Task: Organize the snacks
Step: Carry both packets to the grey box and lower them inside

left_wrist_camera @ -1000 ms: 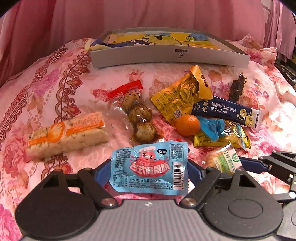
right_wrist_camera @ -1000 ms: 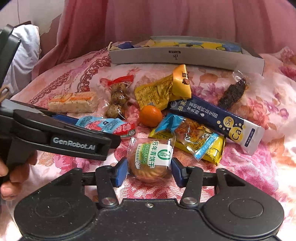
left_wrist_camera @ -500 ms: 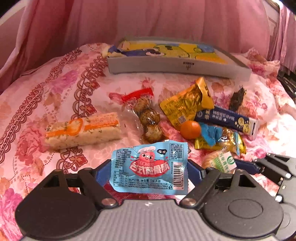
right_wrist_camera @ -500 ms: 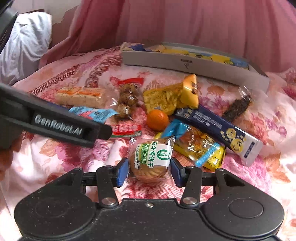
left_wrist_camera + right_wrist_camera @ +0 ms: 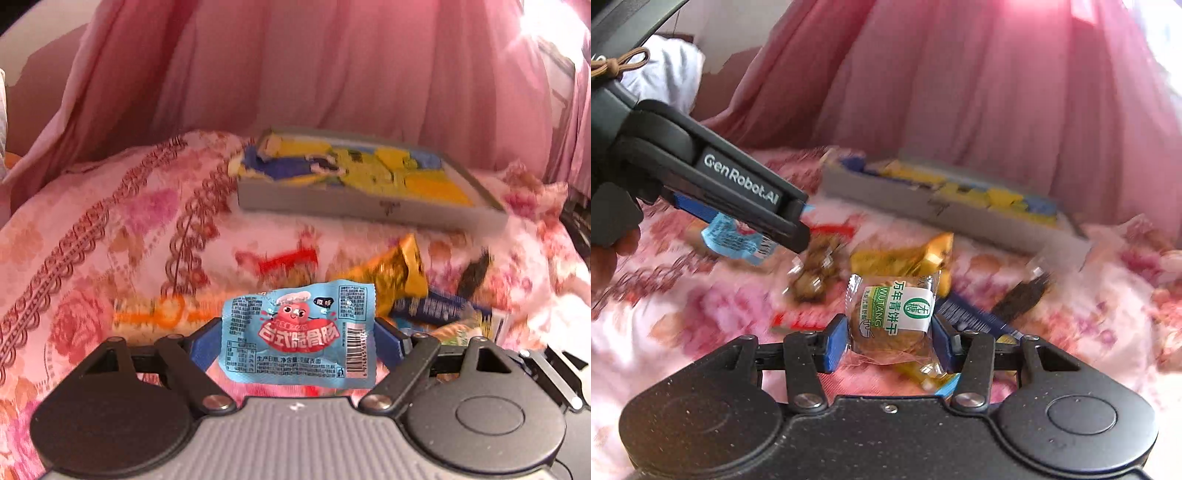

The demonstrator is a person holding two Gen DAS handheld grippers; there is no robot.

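You hold the left gripper (image 5: 298,341) clamped on a light-blue plastic sausage packet (image 5: 300,334) and the right gripper (image 5: 889,341) on a clear-wrapped round biscuit (image 5: 893,319), both raised above the bedspread, likely bound for the grey cardboard box (image 5: 369,206).

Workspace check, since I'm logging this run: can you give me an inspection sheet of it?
Surface: pink floral bedspread.
Job's things: blue sausage packet, biscuit packet, grey box at the back.
Clutter: loose snacks, blurred; yellow packet, dark blue packet.
Grippers: left gripper shut on the sausage packet; right gripper shut on the biscuit packet.
Cables: brown cord on the left tool.
Surroundings: pink curtain.
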